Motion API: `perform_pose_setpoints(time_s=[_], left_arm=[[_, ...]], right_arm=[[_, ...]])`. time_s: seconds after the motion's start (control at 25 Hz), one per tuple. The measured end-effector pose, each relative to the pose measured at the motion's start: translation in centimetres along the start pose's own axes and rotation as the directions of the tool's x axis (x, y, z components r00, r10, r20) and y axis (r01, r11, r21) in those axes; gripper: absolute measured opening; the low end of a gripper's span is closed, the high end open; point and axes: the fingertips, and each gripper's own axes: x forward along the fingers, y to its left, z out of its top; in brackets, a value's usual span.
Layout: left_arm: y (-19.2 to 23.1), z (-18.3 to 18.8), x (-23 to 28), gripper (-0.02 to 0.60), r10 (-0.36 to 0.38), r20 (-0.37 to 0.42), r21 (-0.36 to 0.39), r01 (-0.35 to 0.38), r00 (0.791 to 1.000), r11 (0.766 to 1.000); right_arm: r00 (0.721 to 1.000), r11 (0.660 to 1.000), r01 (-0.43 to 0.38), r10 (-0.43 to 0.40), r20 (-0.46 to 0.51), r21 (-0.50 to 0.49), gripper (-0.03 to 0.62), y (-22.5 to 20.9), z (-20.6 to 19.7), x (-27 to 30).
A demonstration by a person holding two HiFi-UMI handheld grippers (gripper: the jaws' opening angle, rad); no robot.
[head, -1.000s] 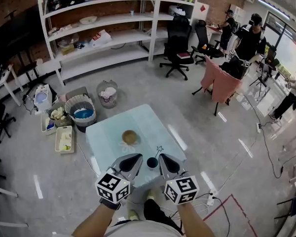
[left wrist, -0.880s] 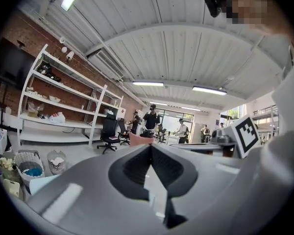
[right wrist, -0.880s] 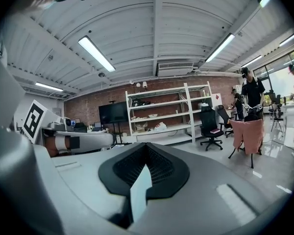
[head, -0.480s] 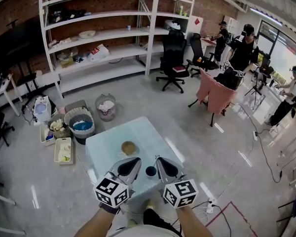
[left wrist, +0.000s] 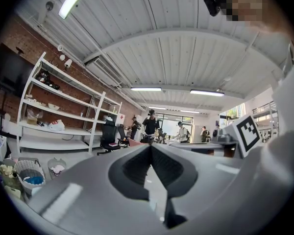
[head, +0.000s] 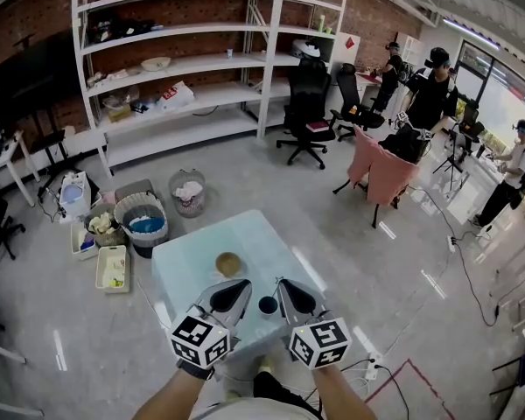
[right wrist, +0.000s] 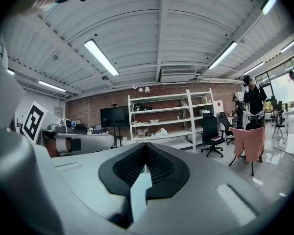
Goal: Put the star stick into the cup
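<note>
Grey left gripper (head: 246,282), right gripper (head: 279,281); checkered cubes (head: 199,340); perhaps black wristband (head: 189,368)

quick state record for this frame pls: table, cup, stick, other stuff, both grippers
table: pale blue top
cup: dark, upright near the table's near edge, between the two grippers
star stick: cannot be made out in any view
other item: brown round object, farther back on the table, apart from the cup
left gripper: jaws together, no stick between them, just left of the cup
right gripper: jaws together, no stick between them, just right of the cup
</note>
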Motion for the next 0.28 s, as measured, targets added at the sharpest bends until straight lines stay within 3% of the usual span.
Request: perform_pose_setpoints(time_s=[0.28], left_arm=[[-0.11,-0.33,0.24,0.006,-0.001,0.002,-0.003,0.001,1.000,1.000]], right_arm=[[1.000,1.000,0.002,-0.002,-0.004,-0.003,0.014,-0.27,-0.33,-0.05]])
